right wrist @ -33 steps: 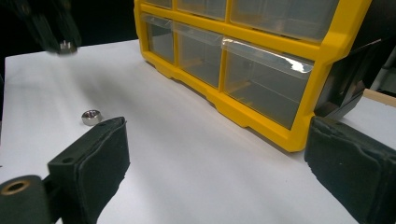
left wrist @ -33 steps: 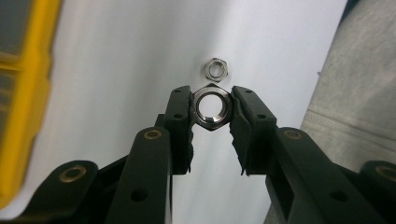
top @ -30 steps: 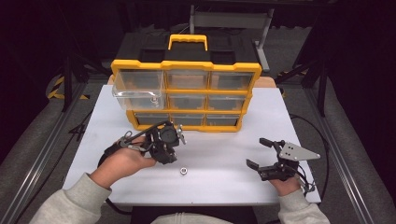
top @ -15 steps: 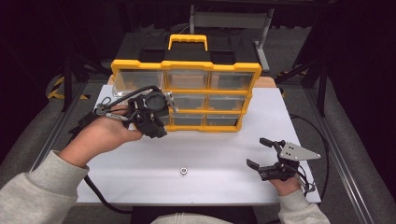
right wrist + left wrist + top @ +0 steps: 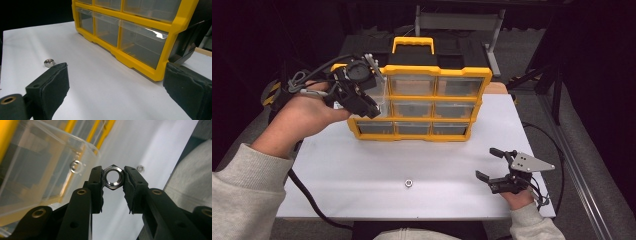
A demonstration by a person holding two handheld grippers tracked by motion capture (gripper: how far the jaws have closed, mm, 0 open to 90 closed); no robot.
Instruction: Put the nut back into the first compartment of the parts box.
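Here the nut [image 5: 114, 177] sits clamped in the left claw [image 5: 113, 182].

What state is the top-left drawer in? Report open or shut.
Open. The top-left drawer juts forward of the organizer front; the left gripper holds a nut beside its clear wall.

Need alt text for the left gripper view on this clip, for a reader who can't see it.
The left gripper pinches a steel hex nut between its black fingers, its hole facing the camera. To the left is a clear plastic drawer with another nut inside; beyond, a third nut lies on the white table.
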